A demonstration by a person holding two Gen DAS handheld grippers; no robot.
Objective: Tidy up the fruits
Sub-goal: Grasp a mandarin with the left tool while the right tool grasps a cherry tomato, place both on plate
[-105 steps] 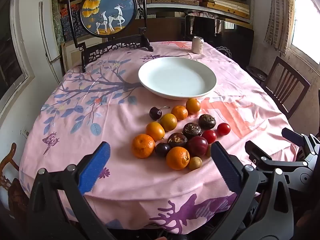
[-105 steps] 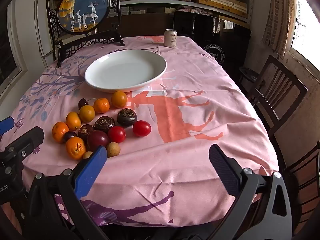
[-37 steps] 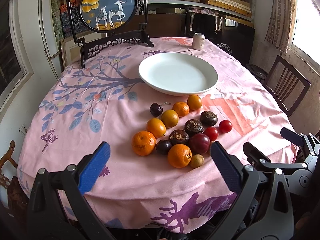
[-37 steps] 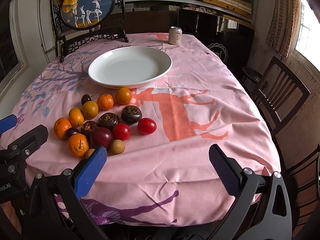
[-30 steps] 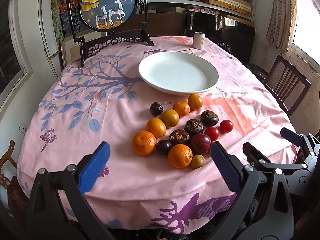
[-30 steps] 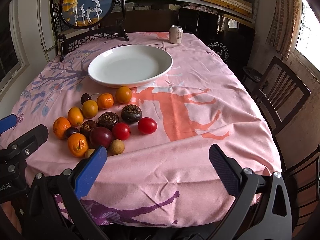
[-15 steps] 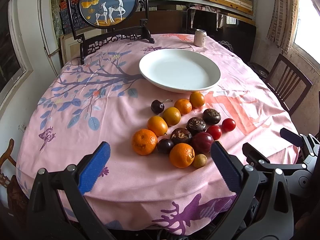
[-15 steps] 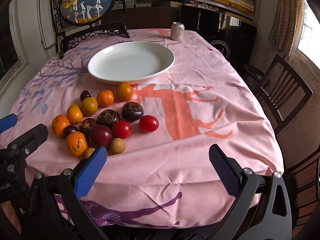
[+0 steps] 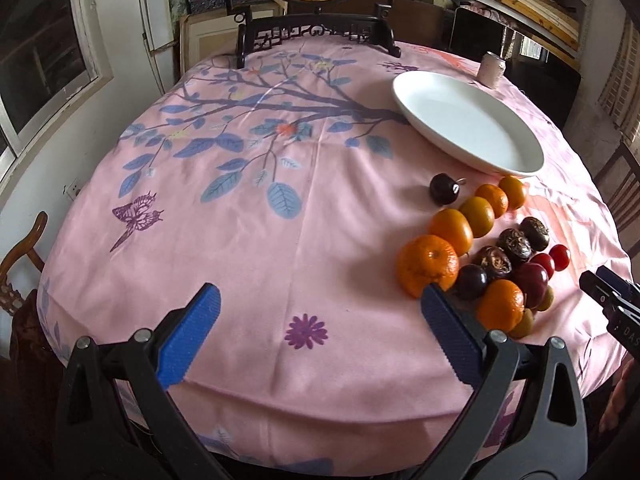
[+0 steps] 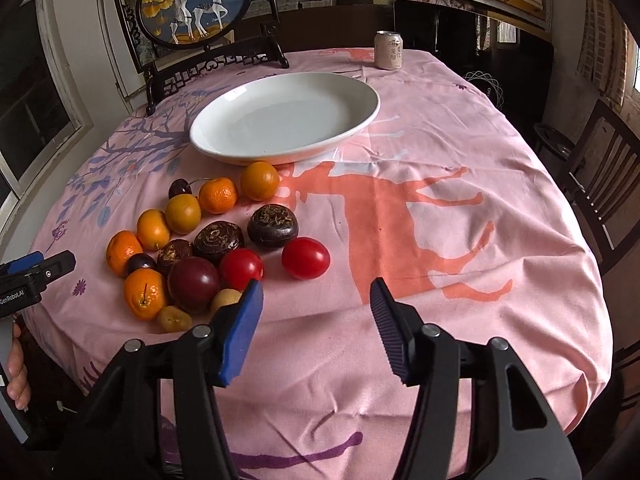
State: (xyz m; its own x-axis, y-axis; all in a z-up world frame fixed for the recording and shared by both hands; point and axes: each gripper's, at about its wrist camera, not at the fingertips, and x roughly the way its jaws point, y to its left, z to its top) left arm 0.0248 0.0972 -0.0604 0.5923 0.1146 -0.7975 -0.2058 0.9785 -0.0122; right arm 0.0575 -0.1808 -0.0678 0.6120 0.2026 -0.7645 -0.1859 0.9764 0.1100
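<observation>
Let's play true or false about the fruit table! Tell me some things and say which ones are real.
1. The white plate has no fruit on it. True.
2. The right gripper is squeezing a tomato. False: it is open and holds nothing; the red tomato lies on the tablecloth.
3. A drink can stands beyond the plate. True.
4. The left gripper is shut. False: it is open, empty.
5. The oranges are on a chair. False: the orange and the others lie on the cloth.

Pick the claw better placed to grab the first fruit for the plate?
Right, likely. The right claw is open, with the red tomato just ahead between its fingers. The left claw faces bare cloth, the fruit pile off to its side. The plate is empty.
</observation>
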